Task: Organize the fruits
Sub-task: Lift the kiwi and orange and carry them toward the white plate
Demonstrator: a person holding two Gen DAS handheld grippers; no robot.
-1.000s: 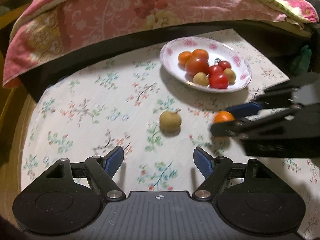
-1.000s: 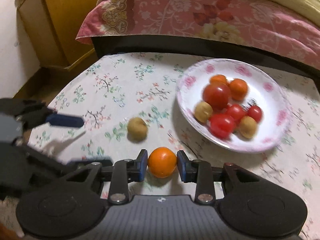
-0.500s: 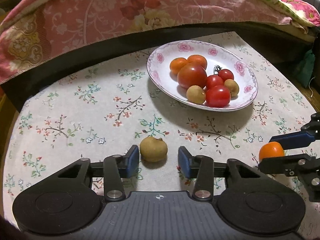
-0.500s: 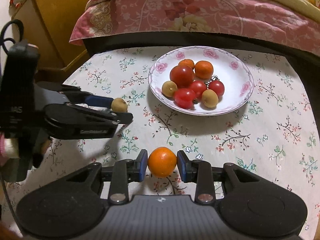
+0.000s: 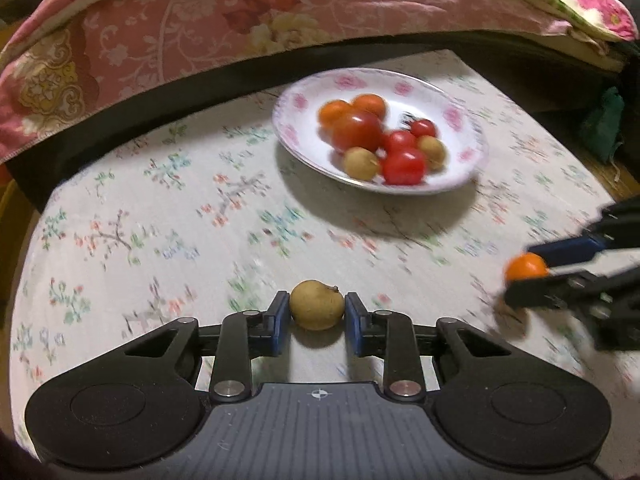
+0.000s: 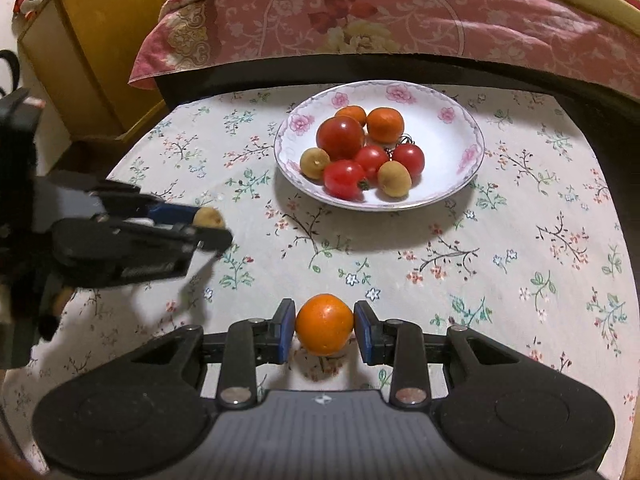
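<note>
Our left gripper (image 5: 317, 316) has just closed on the longan (image 5: 317, 310), right gripper (image 6: 325, 326) clamping the orange (image 6: 325, 324); we lift gently (bruisable) toward the plate (image 6: 460, 120) ahead.

A low table under a cream floral tablecloth (image 6: 520, 248) stands beside a bed draped with a pink floral quilt (image 6: 360, 12). At upper left, a yellow wooden cabinet (image 6: 96, 60) stands against a pale wall (image 6: 24, 92).

Fruits (image 6: 360, 152) lie in the plate (image 6: 448, 196) on the table (image 6: 520, 264), bed (image 6: 360, 20) behind it
</note>
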